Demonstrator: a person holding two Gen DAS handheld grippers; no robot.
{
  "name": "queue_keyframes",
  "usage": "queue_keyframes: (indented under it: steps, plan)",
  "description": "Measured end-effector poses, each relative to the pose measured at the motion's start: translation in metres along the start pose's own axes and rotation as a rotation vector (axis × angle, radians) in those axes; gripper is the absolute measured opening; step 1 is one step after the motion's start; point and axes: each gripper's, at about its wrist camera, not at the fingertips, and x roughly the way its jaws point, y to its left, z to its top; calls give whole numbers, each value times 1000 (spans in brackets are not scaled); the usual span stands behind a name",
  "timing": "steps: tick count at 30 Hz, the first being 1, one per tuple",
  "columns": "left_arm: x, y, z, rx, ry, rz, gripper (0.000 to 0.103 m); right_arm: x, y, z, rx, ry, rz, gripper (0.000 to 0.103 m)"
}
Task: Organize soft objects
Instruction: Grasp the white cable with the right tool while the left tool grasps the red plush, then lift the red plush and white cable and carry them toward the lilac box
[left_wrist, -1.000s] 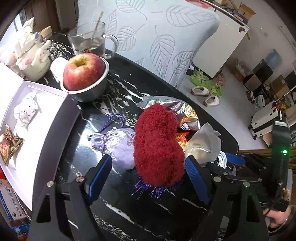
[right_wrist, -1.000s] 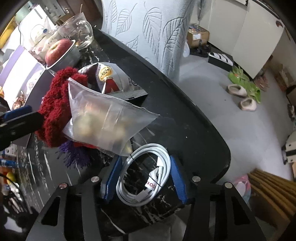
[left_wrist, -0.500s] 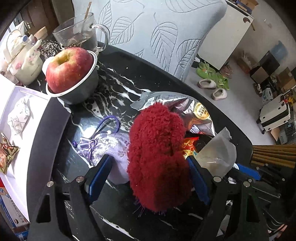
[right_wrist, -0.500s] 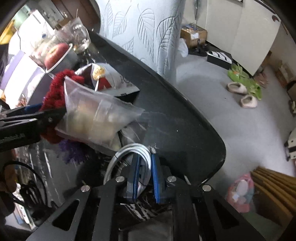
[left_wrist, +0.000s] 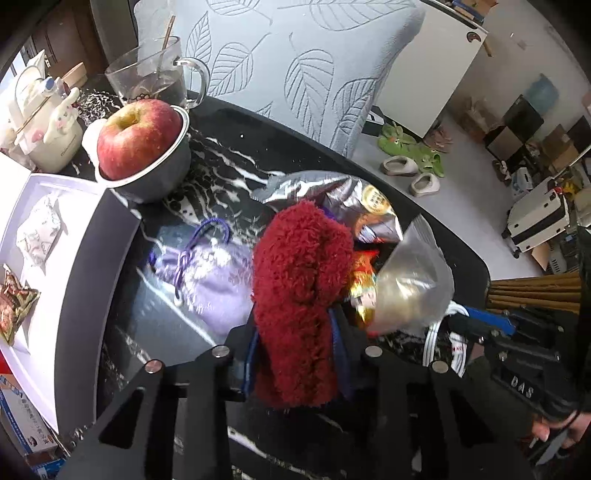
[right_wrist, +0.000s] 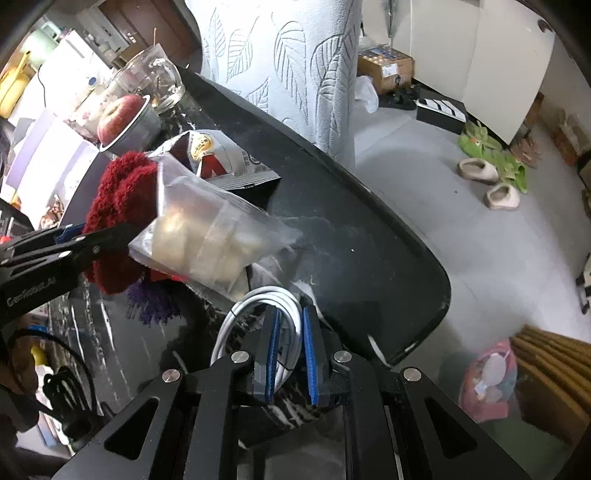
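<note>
My left gripper (left_wrist: 295, 354) is shut on a fuzzy red soft toy (left_wrist: 301, 280), which it holds over the black marble table (left_wrist: 229, 166). The toy also shows in the right wrist view (right_wrist: 118, 206), pinched by the left gripper's fingers (right_wrist: 74, 243). A lilac drawstring pouch (left_wrist: 210, 280) lies just left of the toy. My right gripper (right_wrist: 290, 332) is shut on a coiled white cable (right_wrist: 258, 306) at the table's near edge. A clear plastic bag (right_wrist: 207, 236) leans against the toy, just above the cable.
A silver snack bag (left_wrist: 351, 195) lies behind the toy. An apple in a metal bowl (left_wrist: 144, 144), a glass mug (left_wrist: 155, 77) and a white box (left_wrist: 37, 236) stand to the left. A leaf-patterned cushion (left_wrist: 303, 62) rises behind the table.
My left gripper has closed on the red toy and squeezed it. My right gripper has closed on the white cable coil and lifted it on edge.
</note>
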Motion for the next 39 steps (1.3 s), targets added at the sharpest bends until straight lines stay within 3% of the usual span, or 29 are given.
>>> queue_keyframes:
  steps: [7, 17, 27, 39]
  plan:
    - [-15, 3, -24, -17, 33, -25, 32, -9, -5, -6, 30, -8, 0, 13]
    - [-34, 0, -60, -40, 36, -39, 32, -25, 9, -21, -24, -15, -7, 13]
    - [-51, 7, -114, -118, 23, -20, 32, -23, 50, -56, -170, 39, 35, 13]
    - [-82, 39, -182, -292, 49, 45, 32, -10, 130, -100, -442, 137, 159, 13]
